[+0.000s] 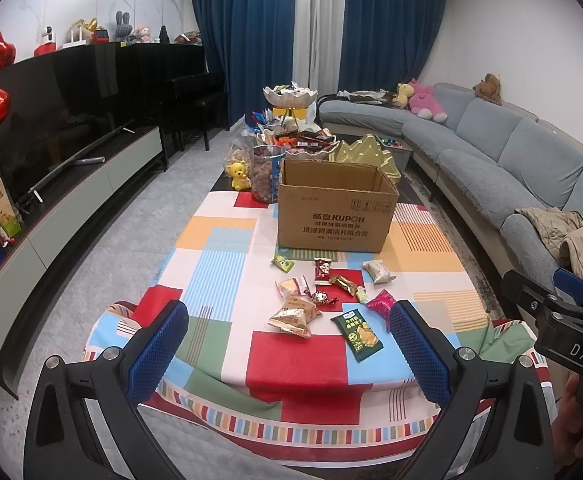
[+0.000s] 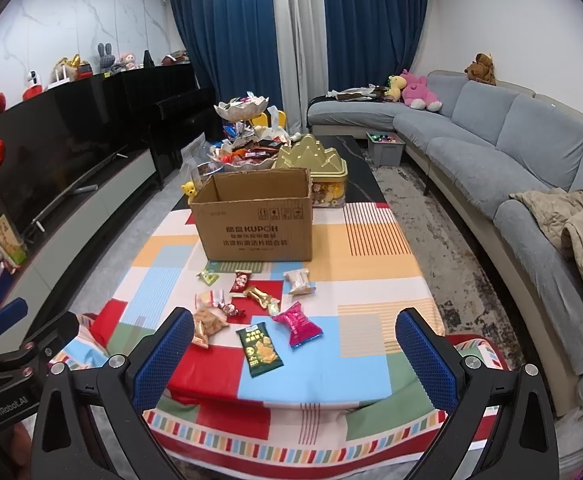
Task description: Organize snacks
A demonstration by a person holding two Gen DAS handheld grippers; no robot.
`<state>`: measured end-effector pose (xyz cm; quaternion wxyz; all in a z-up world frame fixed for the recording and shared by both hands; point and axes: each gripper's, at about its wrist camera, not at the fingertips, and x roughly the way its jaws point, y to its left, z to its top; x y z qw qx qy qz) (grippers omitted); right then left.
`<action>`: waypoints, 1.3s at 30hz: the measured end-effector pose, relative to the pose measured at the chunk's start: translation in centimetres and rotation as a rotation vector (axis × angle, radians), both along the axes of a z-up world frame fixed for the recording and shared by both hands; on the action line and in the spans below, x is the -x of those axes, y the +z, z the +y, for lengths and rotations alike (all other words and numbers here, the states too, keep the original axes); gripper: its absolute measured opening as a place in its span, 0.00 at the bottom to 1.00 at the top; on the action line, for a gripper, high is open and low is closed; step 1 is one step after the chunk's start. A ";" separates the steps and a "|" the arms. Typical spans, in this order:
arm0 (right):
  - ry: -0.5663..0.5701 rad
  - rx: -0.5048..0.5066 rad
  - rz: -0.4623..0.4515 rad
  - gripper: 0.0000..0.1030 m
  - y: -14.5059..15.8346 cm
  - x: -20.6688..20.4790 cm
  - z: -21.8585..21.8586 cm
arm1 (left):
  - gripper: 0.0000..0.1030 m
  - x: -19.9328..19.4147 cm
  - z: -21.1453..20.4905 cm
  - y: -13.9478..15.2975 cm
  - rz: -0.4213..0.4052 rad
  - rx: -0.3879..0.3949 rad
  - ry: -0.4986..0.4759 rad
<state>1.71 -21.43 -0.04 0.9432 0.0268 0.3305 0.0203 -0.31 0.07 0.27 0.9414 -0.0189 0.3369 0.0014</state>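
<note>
Several small snack packets lie loose on the patchwork tablecloth [image 1: 211,264] in front of an open cardboard box [image 1: 335,216] [image 2: 257,228]. Among them are a dark green packet [image 1: 357,334] [image 2: 259,348], a pink packet [image 1: 380,302] [image 2: 297,326], a tan biscuit bag [image 1: 291,318] [image 2: 207,326], a red packet [image 1: 322,270] [image 2: 239,282] and a white packet [image 1: 377,271] [image 2: 298,281]. My left gripper [image 1: 287,356] hangs open at the table's near edge, short of the snacks. My right gripper [image 2: 295,356] is open too, nothing between its fingers.
Behind the box stand a tiered dish of sweets [image 1: 291,140], a jar of nuts [image 1: 265,176], a yellow bear figure [image 1: 238,174] and a gold tin [image 2: 315,160]. A grey sofa [image 2: 511,152] runs along the right. A TV and its cabinet [image 1: 71,184] line the left.
</note>
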 end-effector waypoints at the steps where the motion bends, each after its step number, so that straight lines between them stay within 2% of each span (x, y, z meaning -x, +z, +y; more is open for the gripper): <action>1: -0.001 0.000 -0.001 0.99 0.0 0.1 0.0 | 0.99 0.0 0.0 0.0 0.000 0.001 0.000; 39: -0.001 0.008 -0.009 0.99 -0.1 0.2 0.2 | 0.99 0.1 0.0 0.0 -0.004 0.002 0.000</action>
